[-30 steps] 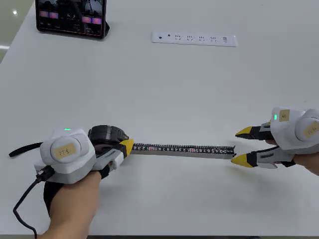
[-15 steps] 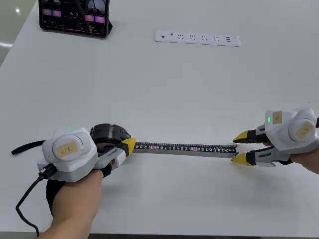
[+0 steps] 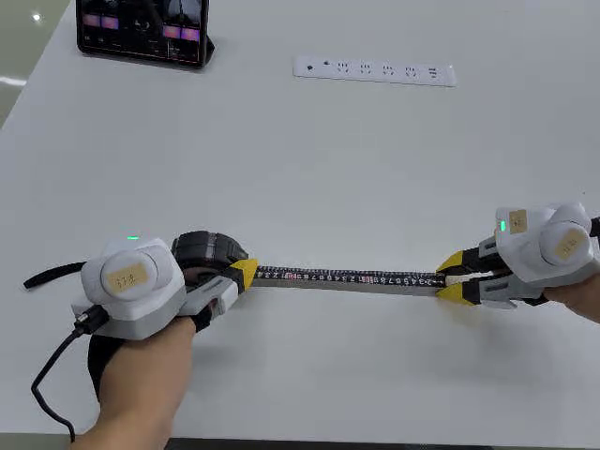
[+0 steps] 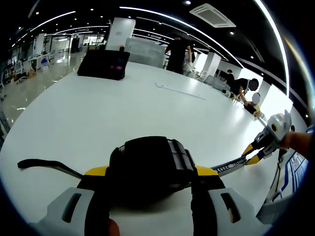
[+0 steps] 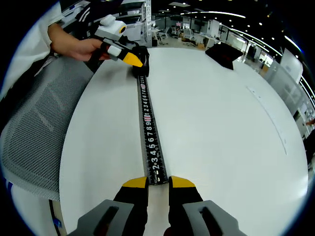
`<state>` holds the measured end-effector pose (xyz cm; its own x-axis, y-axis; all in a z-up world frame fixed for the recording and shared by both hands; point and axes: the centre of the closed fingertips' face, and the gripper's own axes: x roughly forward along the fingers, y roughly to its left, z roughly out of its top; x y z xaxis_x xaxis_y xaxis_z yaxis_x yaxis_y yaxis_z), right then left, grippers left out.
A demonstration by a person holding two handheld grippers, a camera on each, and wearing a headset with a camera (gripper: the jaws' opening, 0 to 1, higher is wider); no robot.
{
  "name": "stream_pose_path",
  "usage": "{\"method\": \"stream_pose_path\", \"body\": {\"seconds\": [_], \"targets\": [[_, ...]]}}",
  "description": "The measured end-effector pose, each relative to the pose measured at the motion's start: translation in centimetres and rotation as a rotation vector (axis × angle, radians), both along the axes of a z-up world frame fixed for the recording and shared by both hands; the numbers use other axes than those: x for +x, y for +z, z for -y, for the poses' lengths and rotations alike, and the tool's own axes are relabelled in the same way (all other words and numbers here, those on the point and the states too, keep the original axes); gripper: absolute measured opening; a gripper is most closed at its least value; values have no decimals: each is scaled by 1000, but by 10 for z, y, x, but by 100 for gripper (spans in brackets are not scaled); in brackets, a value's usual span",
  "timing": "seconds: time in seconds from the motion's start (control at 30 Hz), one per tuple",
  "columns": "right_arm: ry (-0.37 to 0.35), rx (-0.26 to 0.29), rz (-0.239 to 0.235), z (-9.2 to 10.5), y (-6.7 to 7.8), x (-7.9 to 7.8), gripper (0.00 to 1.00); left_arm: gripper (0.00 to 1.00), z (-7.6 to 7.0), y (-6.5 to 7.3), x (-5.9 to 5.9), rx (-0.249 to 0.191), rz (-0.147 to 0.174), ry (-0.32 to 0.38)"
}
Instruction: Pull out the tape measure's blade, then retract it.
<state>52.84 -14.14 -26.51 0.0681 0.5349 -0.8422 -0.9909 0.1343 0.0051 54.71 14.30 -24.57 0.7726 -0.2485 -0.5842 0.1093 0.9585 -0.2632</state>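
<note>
Head view: blade out, end gripped, retract due next

On the white table [image 3: 309, 178], a tablet [image 3: 142, 28] and a power strip [image 3: 375, 70] are seen at the far side, well apart from the work. Along the near side the blade [image 3: 347, 277] is laid flat, numbers up, run out from the left gripper [image 4: 152, 172] across to the right gripper [image 3: 452, 278].

At the near left, the tape measure case [image 3: 208, 251] is clamped between the left gripper's jaws. A black strap [image 3: 47, 277] lies just beside it, to the left.

In the right gripper view, the blade end [image 5: 156, 178] is seen between jaws drawn almost together. It is judged to be pinched by its edges, though the contact itself is not fully resolved.

Step judged: pull-out is done or close to done, and retract is not yet begun.

Next move: the case is to be held fixed by the left gripper. The blade end is to be walked back toward the case under control, not released to snap in. Lock state on the case cannot be told.
</note>
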Motion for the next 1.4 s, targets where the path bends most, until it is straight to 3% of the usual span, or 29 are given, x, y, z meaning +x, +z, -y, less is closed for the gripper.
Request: {"method": "stream_pose_path", "body": {"seconds": [0.7,1.17,1.4], "targets": [[-32,-4,12,2,-3,3,12,63,1,3,-1,-25,-10,25],[-51,0,10,0,-1,2,11,61,0,2,0,-7,-8,17],[-49,-1,10,-1,0,1,11,60,-2,1,2,1,-24,8]]}}
